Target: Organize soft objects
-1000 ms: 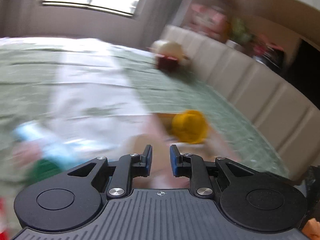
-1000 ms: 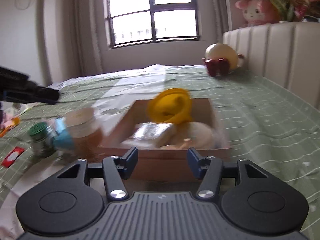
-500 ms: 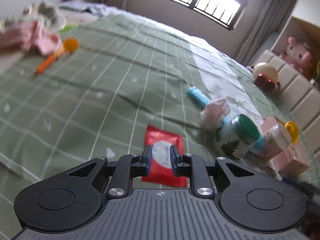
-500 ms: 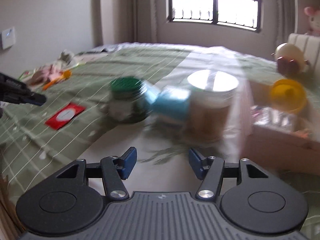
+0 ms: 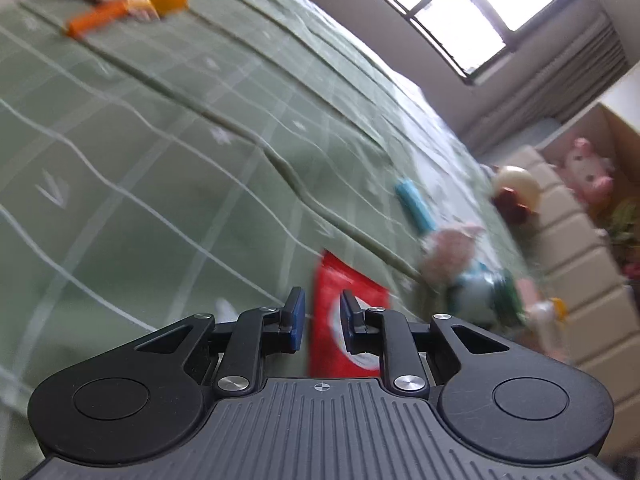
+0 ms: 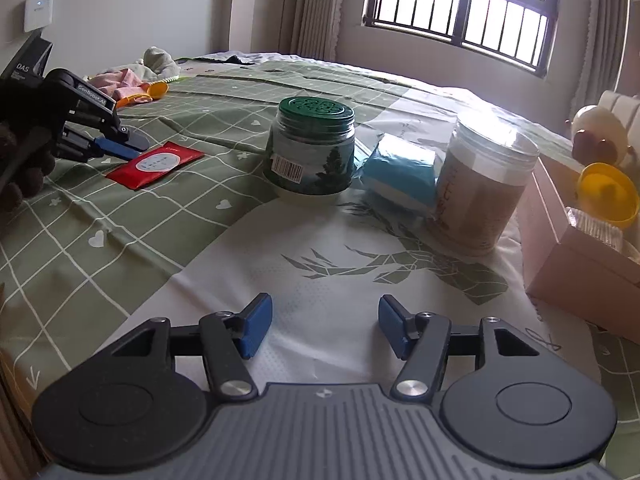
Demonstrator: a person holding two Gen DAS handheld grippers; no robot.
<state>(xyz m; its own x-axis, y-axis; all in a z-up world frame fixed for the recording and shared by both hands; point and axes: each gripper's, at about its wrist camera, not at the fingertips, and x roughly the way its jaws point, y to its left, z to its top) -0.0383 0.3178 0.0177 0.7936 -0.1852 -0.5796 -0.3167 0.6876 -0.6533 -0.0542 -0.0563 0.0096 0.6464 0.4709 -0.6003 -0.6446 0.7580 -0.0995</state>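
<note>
A flat red packet [image 5: 347,316] with a white round label lies on the green checked bedspread, just ahead of my left gripper [image 5: 322,322], whose jaws stand narrowly apart with nothing between them. The right wrist view shows the same packet [image 6: 155,164] with the left gripper [image 6: 128,146] hovering at its left end. My right gripper [image 6: 322,330] is open and empty above a white patch of the spread. A pink cardboard box [image 6: 576,268] at the right holds a yellow item [image 6: 608,192] and clear wrapped things. Pink and grey soft cloths [image 6: 132,76] lie far back left.
A green-lidded jar [image 6: 312,152], a blue pack [image 6: 404,172] and a clear tub with brown contents [image 6: 480,188] stand in a row mid-bed. An orange spoon [image 6: 144,94] lies by the cloths. A round toy [image 6: 600,136] sits by the padded headboard.
My left gripper swung from the box to the left and came down close to the red packet. My right gripper turned left from the box toward the jars and steadied.
</note>
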